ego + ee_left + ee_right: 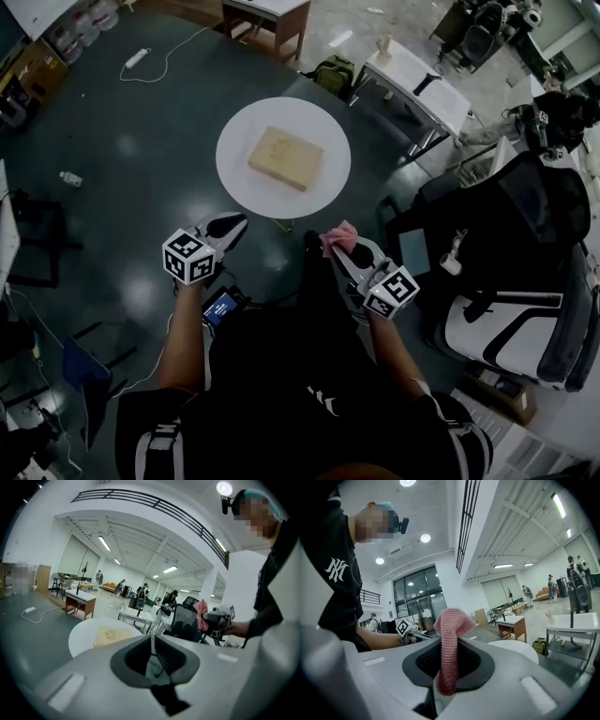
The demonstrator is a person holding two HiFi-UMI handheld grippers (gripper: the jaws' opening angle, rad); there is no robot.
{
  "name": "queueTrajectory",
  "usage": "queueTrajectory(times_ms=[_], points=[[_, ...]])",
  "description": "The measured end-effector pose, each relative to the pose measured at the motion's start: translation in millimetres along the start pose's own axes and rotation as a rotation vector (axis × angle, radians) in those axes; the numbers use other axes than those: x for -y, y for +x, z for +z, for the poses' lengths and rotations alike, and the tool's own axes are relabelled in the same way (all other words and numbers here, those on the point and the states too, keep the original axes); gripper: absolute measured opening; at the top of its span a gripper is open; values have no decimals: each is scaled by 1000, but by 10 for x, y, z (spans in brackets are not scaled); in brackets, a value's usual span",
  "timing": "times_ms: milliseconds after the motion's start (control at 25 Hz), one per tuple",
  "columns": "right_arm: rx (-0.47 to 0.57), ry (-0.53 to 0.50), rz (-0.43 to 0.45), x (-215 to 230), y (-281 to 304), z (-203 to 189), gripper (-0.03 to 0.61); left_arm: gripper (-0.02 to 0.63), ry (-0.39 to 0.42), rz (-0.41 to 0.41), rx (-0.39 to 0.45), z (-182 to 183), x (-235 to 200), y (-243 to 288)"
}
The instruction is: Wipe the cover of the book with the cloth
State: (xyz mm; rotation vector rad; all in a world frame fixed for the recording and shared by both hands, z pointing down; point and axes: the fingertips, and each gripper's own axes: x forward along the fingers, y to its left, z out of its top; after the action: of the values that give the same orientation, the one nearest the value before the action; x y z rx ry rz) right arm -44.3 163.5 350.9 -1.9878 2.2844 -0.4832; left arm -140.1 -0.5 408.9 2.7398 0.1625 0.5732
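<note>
both grippers hung short of the table (242,131), on the person's side of its near rim, neither over the top yet. book (286,157) lay flat abt mid-table, nothing else on the top. it sat well apart from both sets of jaws.

right gripper (331,246) had its jaws clamped on the cloth (340,234). in the right gripper view a pink knit strip ran up betw the pads, w/ a folded end sticking out past the tips. left gripper (230,225) had its jaws barely apart, just a thin slit showing in its own view, w/ nothing betw them.

the relation that mattered: the book lay ahead of both grippers and betw their lines. that put it fwd and a bit left of the right one, fwd and a bit right of the left one. its long axis ran roughly across the person, left to right in the head view, w/ the right end swung slightly nearer. so the near right corner was the part closest to the cloth. the two grippers looked abt equally far off, w/ no clear winner. only the right one carried the cloth though, so it was prob the one to go in.

my read: wiping hadn't begun. the next move called for the right gripper to carry fwd and left over the rim, then drop the cloth end onto the cover. strokes along the long axis would suit. the left could come in from the other side to pin the book, since a loose book on a smooth top might slide under the wipe.
</note>
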Motion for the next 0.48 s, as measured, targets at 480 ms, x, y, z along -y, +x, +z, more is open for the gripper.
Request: queueTrajectory(times_ms=[480], points=[[-48,11,356,1684,1129,663,46,51,-157,270,-45,645,-799,966]])
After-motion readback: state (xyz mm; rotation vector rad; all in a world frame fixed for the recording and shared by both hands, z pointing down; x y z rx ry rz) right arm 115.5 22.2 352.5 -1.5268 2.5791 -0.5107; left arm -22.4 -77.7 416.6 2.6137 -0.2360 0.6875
